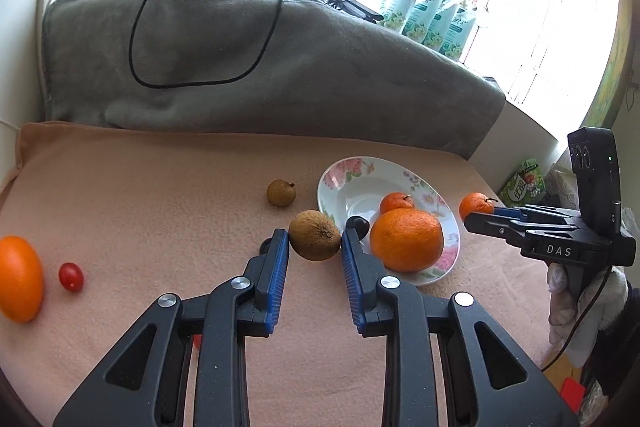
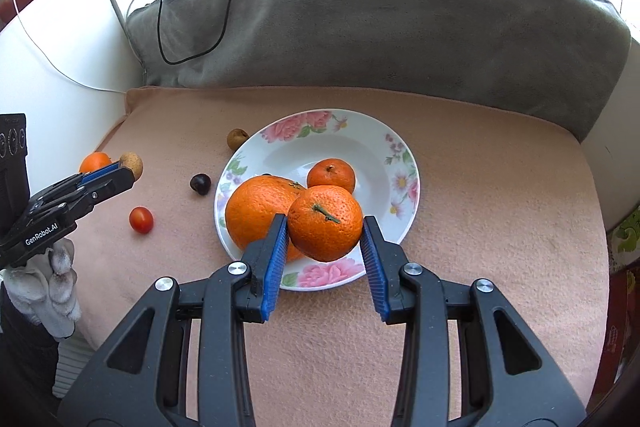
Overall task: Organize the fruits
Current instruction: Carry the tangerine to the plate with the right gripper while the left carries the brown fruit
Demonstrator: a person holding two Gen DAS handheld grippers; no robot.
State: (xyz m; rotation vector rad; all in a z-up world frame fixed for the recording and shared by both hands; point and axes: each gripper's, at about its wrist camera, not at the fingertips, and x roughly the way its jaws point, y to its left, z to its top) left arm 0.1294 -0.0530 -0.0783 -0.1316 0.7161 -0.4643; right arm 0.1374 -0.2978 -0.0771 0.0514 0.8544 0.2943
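While the floral plate sits mid-cloth as our landmark, let's sweep across from its far left! Out there, well apart from the plate, lies an oval orange fruit with a cherry tomato just beside it on the peach cloth. Closer in, a small brown longan rests left of the plate's rim. Now the left hand-held gripper: blue pads clenched on a brown round fruit, held just left of the plate. A dark cherry lies on the cloth right by the plate's left edge. On the plate itself, a big orange at the near-left, a small mandarin behind it. And over the plate's near side, the right hand-held gripper grips a stemmed mandarin between its pads, touching both. Behind the plate rises a grey blanket.
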